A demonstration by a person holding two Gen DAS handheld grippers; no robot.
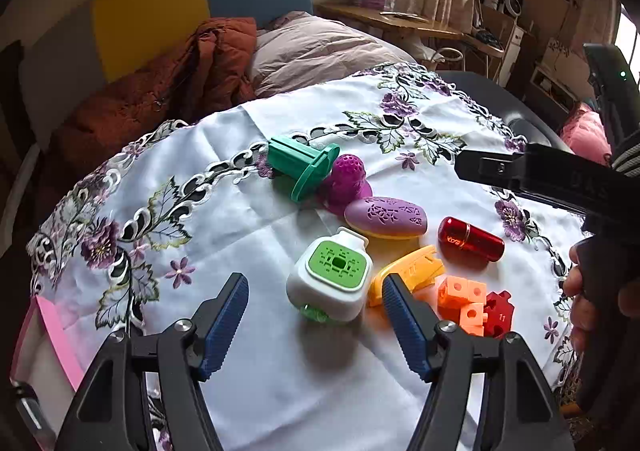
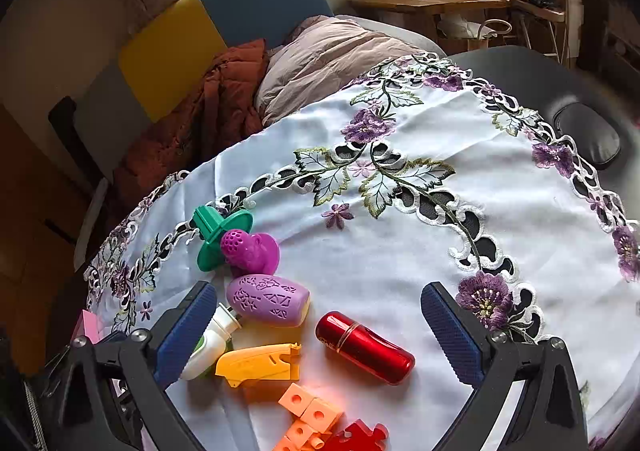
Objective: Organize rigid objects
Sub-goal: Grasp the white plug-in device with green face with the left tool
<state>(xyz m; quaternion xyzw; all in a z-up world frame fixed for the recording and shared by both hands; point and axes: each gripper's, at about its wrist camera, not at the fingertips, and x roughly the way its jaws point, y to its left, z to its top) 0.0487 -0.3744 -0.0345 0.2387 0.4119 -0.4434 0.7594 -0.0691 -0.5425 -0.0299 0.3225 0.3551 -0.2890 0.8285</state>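
Note:
Several small rigid objects are clustered on a white embroidered tablecloth (image 1: 280,371). My left gripper (image 1: 316,291) hangs open just before a white device with a green face (image 1: 332,277), without touching it. Beside it lie a yellow piece (image 1: 408,271), orange cubes (image 1: 464,299), a red puzzle piece (image 1: 500,313), a red cylinder (image 1: 470,239), a lilac oval case (image 1: 386,217), a magenta knob (image 1: 346,181) and a green flanged part (image 1: 304,165). My right gripper (image 2: 316,325) is open above the red cylinder (image 2: 364,347) and the lilac case (image 2: 268,301), gripping nothing.
A pink box (image 1: 48,331) sits at the cloth's left edge. A dark padded tabletop (image 2: 580,123) shows beyond the cloth at the right. Behind it are a bed with bedding (image 1: 312,47), a rust-coloured coat (image 1: 172,91) and a wooden desk (image 2: 432,3).

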